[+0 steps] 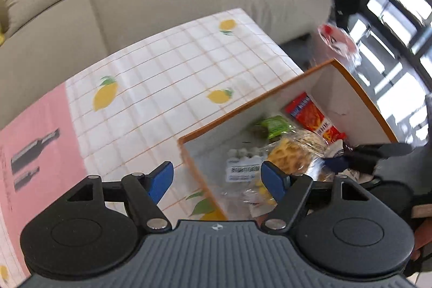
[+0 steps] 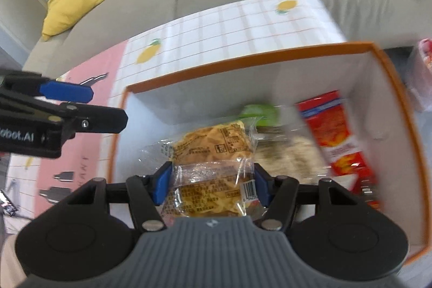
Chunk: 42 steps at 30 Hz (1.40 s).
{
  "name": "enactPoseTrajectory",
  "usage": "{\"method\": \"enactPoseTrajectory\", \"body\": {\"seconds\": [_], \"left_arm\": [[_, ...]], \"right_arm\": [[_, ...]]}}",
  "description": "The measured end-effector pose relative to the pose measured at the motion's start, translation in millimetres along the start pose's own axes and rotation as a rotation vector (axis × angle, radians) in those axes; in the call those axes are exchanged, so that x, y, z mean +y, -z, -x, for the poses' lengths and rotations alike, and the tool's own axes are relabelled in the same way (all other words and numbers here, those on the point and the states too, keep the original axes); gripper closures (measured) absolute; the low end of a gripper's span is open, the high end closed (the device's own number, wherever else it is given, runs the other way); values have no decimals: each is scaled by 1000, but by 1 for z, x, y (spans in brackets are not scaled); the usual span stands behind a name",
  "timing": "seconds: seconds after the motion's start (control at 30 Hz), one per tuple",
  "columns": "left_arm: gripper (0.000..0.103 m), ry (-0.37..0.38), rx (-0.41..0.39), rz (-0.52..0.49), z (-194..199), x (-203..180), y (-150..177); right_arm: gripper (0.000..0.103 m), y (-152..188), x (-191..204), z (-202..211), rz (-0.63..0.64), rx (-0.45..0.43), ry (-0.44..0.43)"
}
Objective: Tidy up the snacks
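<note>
Snack packet (image 2: 213,166) pinched between right fingers (image 2: 162,184); left fingers (image 1: 162,177) spread wide, empty.

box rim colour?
Orange. The box has an orange rim and outside with white inner walls; clearest in the right wrist view.

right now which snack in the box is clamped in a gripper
The clear-wrapped yellow pastry, held between the right gripper pads over the orange-rimmed box. The red packet and green packet lie loose.
</note>
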<state>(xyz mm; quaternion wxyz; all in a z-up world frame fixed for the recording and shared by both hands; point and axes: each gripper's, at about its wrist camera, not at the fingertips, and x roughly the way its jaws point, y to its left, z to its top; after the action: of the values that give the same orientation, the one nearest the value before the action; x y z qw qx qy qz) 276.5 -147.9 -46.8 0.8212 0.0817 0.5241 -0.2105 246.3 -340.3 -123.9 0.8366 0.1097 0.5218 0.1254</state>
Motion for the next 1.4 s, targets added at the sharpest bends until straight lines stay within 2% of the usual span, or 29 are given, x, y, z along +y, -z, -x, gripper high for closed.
{"method": "enactPoseTrajectory", "body": {"seconds": [0.1, 0.3, 0.53, 0.63, 0.77, 0.9, 1.13, 1.3, 1.4], "left_arm": [[17, 0, -18, 63, 4, 17, 13], [18, 1, -26, 158, 13, 42, 40], [18, 7, -52, 214, 21, 54, 69], [18, 1, -70, 224, 26, 54, 82], [18, 18, -123, 217, 42, 50, 100], [18, 34, -203, 186, 66, 43, 119], [19, -12, -406, 130, 129, 27, 153], [19, -59, -498, 91, 164, 14, 178], [19, -79, -534, 80, 179, 8, 193]], "right_arm": [[42, -1, 20, -17, 26, 20, 9], [38, -2, 38, -43, 34, 84, 99], [24, -3, 38, -34, 3, 123, 73], [25, -1, 31, -22, -54, 109, 46], [25, 8, 26, 2, -96, 61, 51], [25, 25, 36, 37, -59, -13, 76], [22, 66, 80, 108, 35, -193, 100], [17, 102, 115, 153, 116, -359, 172], [13, 125, 131, 171, 137, -426, 197]]}}
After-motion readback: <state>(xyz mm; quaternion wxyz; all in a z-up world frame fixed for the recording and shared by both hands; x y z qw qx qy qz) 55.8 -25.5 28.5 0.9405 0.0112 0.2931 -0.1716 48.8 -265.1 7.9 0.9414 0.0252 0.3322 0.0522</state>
